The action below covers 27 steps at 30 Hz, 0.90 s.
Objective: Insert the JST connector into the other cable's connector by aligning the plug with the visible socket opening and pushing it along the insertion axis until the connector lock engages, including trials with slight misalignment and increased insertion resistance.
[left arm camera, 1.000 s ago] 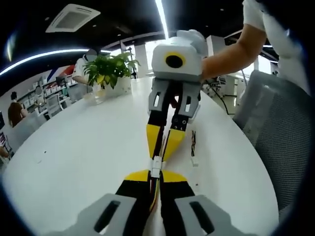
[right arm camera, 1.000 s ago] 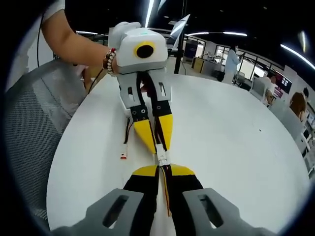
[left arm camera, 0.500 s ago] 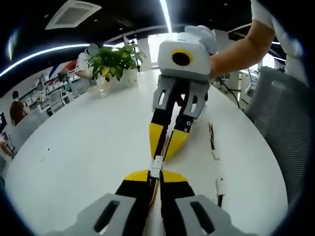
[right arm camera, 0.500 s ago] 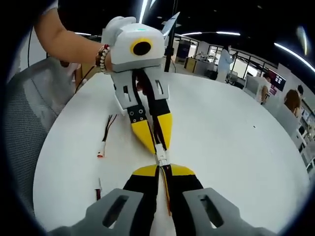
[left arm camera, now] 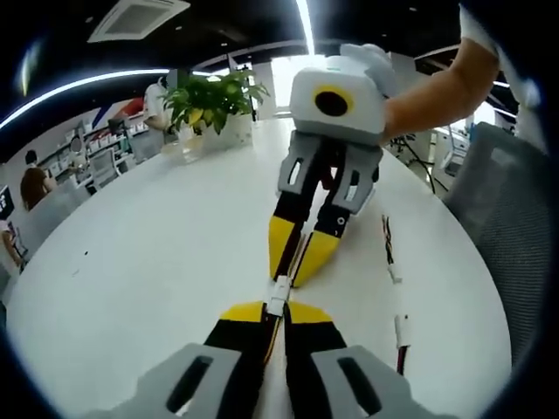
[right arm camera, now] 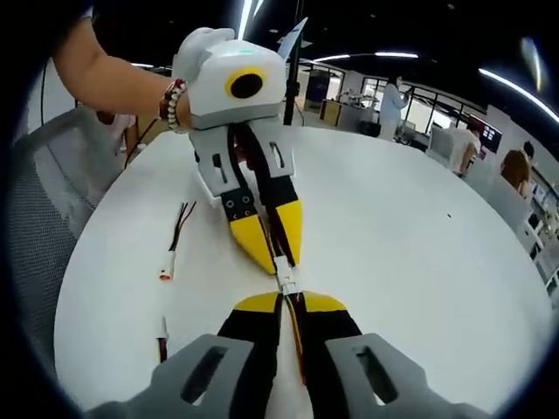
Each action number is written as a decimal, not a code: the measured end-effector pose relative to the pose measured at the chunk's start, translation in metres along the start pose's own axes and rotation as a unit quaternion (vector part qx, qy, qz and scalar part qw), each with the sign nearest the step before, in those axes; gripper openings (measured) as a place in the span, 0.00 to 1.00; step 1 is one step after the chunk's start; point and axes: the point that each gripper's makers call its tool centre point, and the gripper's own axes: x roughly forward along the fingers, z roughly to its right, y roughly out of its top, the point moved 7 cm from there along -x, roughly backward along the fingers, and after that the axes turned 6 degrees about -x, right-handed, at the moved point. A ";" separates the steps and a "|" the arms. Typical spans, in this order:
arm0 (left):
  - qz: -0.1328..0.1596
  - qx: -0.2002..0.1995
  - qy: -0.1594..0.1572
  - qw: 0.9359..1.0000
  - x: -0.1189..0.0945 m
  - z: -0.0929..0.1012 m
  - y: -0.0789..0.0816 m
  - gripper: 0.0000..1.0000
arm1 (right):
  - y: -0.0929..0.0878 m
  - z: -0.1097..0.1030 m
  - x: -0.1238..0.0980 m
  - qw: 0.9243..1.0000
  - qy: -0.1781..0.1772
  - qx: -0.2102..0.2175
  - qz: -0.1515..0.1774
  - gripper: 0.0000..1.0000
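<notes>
Grippers: two, tip to tip over the white table (left arm camera: 131, 262). In the left gripper view the left gripper (left arm camera: 274, 307) rises from the bottom and the right gripper (left arm camera: 299, 262) comes in from above; in the right gripper view the right gripper (right arm camera: 288, 297) rises from the bottom and the left gripper (right arm camera: 272, 249) faces it.

Jaws: both pairs closed together — each clamped on its own end of the white connector pair, with wires running back between the black and yellow jaws.

JST connector pair: one joined white piece (left arm camera: 278, 295), lying between the two sets of yellow tips, raised just above the table; seen also in the right gripper view (right arm camera: 286, 281). Whether the lock is engaged cannot be told.

Spare cables: two on the table beside the grippers, towards the grey mesh chair (left arm camera: 511, 227) — one with a white plug (left arm camera: 393, 271), one nearer with a white plug (left arm camera: 403, 332). In the right gripper view the same pair: one with a red-tipped plug (right arm camera: 166, 271), one nearer the edge (right arm camera: 162, 332).

Left gripper view alone: one potted green plant (left arm camera: 214, 100) at the far side of the table.

Right gripper view alone: a beaded bracelet (right arm camera: 172, 103) on the wrist holding the left gripper.

Hands: one white-gloved hand (left arm camera: 367, 59) behind the right gripper.
</notes>
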 end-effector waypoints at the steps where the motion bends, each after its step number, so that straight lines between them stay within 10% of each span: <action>1: -0.001 0.000 0.001 1.000 0.000 0.000 0.000 0.01 | 0.000 0.000 0.000 1.000 0.000 -0.003 0.000 0.06; 27: 0.013 -0.008 0.032 0.999 -0.039 0.009 0.019 0.12 | 0.017 -0.001 -0.038 0.999 -0.032 0.021 0.014 0.13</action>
